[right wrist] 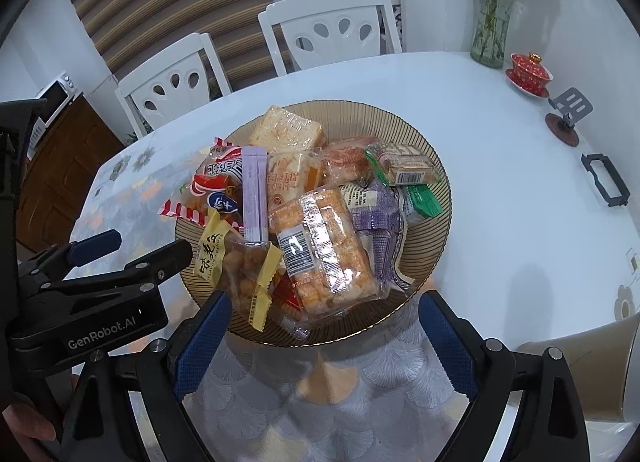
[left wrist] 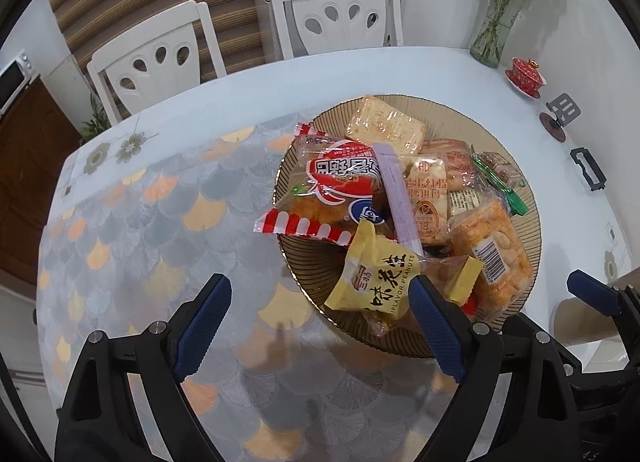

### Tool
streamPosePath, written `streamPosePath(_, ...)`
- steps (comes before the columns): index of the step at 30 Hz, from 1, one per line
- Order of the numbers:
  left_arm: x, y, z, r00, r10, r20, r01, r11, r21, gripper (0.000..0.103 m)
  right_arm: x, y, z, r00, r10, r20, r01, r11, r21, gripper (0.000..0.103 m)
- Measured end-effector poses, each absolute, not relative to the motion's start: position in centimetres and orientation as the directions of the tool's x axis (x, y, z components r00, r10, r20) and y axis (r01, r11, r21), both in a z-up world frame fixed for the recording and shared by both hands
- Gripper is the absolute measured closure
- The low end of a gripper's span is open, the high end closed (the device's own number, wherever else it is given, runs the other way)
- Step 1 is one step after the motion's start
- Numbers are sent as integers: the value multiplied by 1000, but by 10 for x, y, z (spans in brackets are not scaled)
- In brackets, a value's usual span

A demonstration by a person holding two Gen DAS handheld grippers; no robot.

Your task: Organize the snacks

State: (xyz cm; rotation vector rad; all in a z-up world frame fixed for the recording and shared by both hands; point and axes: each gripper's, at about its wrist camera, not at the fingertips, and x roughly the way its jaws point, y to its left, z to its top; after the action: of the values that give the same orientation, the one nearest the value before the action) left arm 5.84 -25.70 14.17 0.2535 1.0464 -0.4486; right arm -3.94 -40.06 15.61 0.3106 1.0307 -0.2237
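Progress: all visible snack packets piled in ribbed amber glass plate (right wrist: 434,165) at desk (right wrist: 500,221) centre; no loose packet seen on desk around it. Fits either gathering finished or sorting-out still ahead; cannot tell which.

Left tool (left wrist: 320,322) spread wide, grasping nothing, right finger touching or just over yellow peanut packet (left wrist: 372,278) at near left rim.

Right tool (right wrist: 324,338) released, empty, hovering at near rim.

Pile untidy: orange rice-cracker pack (right wrist: 324,250) on top, red-white striped packet (left wrist: 332,189) overhanging left rim, lilac stick sachet (right wrist: 255,197) slanted across.

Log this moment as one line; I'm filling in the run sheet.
left gripper: open, empty | right gripper: open, empty | snacks: piled in brown plate | yellow peanut packet: on plate's near-left edge
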Motion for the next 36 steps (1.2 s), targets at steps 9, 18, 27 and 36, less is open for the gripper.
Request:
streamPosePath(9, 59, -257, 143, 436, -225, -872, 471, 882, 8, 13, -36, -400, 156, 497, -38, -867, 316, 938, 140, 10)
streamPosePath(18, 60, -258, 143, 441, -215, -872, 472, 881, 22, 13, -35, -401, 155, 496, -38, -867, 319, 937, 141, 10)
streamPosePath(27, 61, -258, 142, 436, -221, -872, 468, 884, 10, 13, -33, -401, 155, 493, -46, -869, 316, 940, 129, 10)
streamPosePath(36, 62, -259, 142, 439, -217, -872, 466, 885, 14, 13, -33, -400, 154, 490, -46, -870, 317, 940, 129, 10)
